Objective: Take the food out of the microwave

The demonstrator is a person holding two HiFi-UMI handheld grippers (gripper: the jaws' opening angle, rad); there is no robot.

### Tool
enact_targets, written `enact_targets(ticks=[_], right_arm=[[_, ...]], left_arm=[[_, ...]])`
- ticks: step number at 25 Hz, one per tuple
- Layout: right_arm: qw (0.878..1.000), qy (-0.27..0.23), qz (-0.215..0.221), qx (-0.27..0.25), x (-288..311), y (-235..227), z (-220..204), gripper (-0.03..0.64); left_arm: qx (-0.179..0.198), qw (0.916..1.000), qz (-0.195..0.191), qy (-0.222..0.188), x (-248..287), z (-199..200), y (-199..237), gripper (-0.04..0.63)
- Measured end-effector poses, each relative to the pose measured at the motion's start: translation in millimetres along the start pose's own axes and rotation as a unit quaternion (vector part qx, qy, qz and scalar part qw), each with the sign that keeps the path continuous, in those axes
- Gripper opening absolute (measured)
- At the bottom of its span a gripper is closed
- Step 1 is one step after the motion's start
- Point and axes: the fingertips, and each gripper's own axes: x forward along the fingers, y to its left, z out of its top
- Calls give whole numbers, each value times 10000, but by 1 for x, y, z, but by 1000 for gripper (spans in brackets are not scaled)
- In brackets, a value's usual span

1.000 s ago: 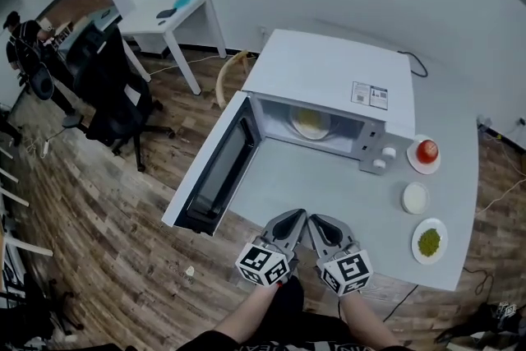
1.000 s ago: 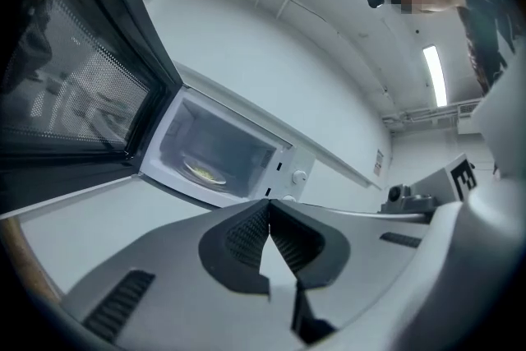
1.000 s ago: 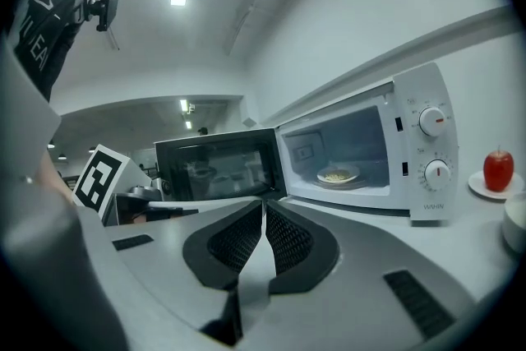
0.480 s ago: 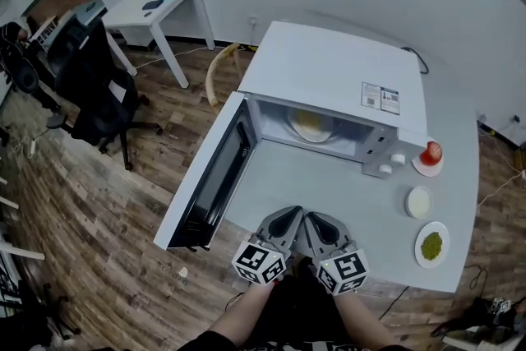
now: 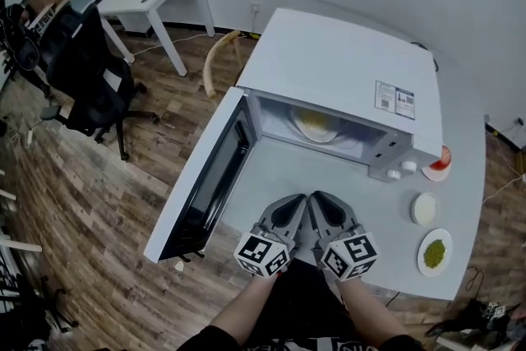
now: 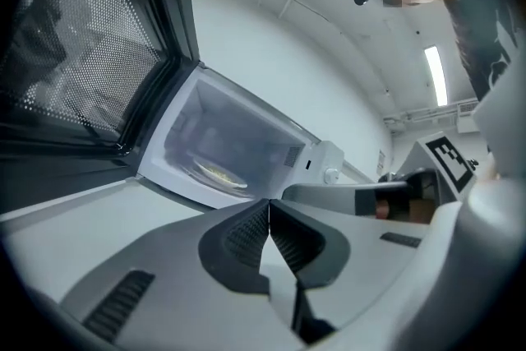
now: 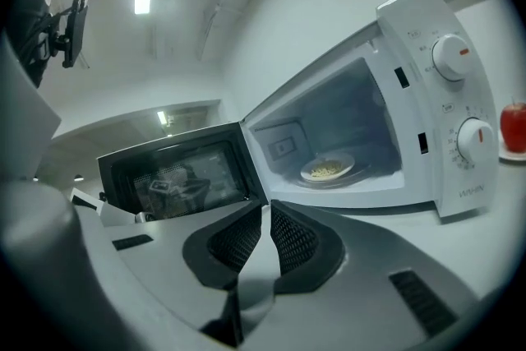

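Left tongs & right tongs, jaws together, empty, now edge off the counter's front edge, closer to the open microwave. Plate of food still sits inside, mid-cavity. Pickup's next.

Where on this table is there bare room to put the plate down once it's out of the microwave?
Bare tabletop lies before the microwave mouth, between the open door and the knobs. Right of the microwave it is crowded: apple plate, white dish, green-filled plate.
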Motion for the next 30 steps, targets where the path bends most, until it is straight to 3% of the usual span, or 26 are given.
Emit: enact_targets(ticks=[12, 25, 30], right_arm=[[9998, -57, -120, 159, 31, -34, 13, 38], [9935, -187, -1085, 295, 54, -92, 32, 44], [9909, -209, -1262, 416, 63, -108, 38, 95]], left_arm=[[-83, 9999, 34, -74, 33, 8, 25, 9], [147, 9998, 43, 112, 52, 10, 37, 9], [220, 9997, -6, 138, 54, 10, 37, 9]])
